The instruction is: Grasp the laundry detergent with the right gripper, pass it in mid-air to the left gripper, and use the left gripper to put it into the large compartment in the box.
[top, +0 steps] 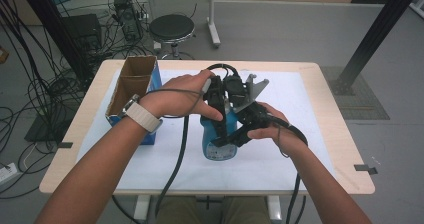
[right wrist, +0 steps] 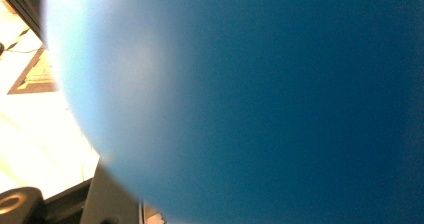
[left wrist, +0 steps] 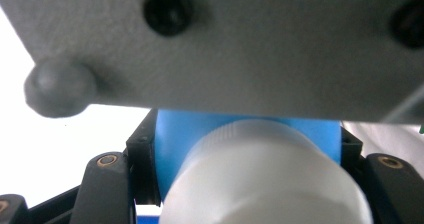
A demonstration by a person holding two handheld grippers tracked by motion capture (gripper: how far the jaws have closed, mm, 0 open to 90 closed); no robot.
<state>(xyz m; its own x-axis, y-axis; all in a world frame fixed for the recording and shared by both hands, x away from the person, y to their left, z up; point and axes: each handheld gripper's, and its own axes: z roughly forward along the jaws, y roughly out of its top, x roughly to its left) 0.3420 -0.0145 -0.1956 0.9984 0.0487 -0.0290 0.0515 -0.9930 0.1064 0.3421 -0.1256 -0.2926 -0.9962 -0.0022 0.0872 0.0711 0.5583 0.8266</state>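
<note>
High view: both tools clamp a blue bottle (top: pixel 218 144) at the tabletop's (top: pixel 325 134) centre.
Left tool (top: pixel 220 115) grips its white cap (left wrist: pixel 260 179) from twelve o'clock; right tool (top: pixel 240 136) holds its body from three o'clock. An open carton (top: pixel 131 91) stands at nine o'clock.

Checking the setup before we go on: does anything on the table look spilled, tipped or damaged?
Nothing stands out. The blue bottle stands upright on the white mat, gripped by the left gripper and the right gripper, its white cap on. The open cardboard box stands upright at the left. No spill shows.
</note>
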